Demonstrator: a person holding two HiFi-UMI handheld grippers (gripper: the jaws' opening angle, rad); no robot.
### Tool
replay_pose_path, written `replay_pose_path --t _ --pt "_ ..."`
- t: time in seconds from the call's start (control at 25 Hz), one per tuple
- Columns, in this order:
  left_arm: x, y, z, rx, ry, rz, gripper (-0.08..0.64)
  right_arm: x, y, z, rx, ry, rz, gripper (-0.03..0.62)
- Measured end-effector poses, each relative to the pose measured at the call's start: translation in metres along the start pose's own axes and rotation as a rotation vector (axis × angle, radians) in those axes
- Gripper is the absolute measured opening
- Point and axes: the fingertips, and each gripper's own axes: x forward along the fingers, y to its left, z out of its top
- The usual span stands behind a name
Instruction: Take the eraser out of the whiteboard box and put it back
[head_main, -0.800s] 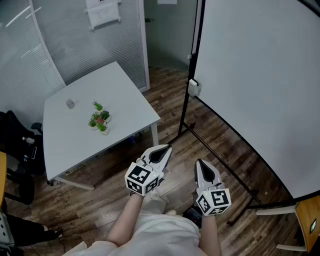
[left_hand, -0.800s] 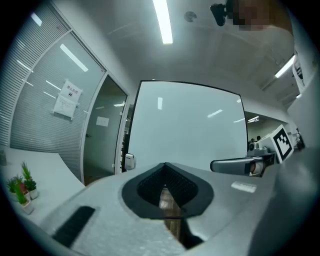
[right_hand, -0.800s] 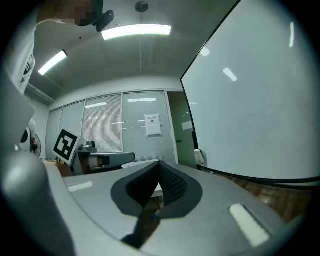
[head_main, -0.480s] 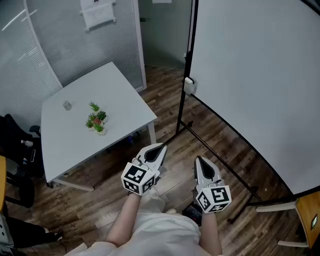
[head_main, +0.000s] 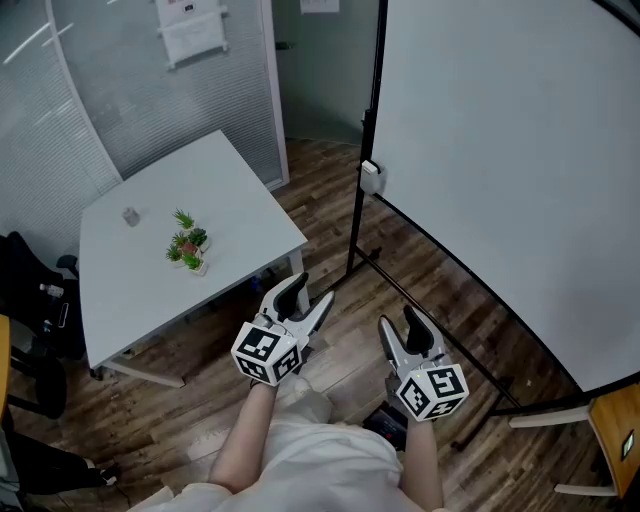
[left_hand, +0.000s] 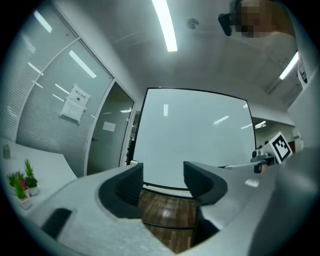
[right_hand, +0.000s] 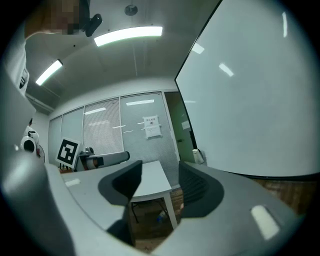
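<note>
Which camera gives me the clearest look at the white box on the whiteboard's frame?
Head view: the white box sits unobstructed at the left edge of the whiteboard. Right gripper view shows it small and distant. Left gripper view shows at most a speck.
</note>
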Motion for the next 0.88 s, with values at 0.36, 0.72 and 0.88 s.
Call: replay_pose_path --t 0.36,0.72,0.88 --pt "0.031 0.018 0.001 -0.058 -0.016 0.033 0.36 0.019 -0.038 0.014 0.0 -0.001 0.008 0.285" --pt "0.097 0.046 -0.031 -0.075 0.026 0.005 0.357 0.067 -0.099 0.01 0.009 0.017 -0.037 0.286" --pt "0.143 0.075 -0.038 -0.1 0.048 -0.002 0.333 0.11 -0.129 0.01 0.034 0.048 -0.042 0.285"
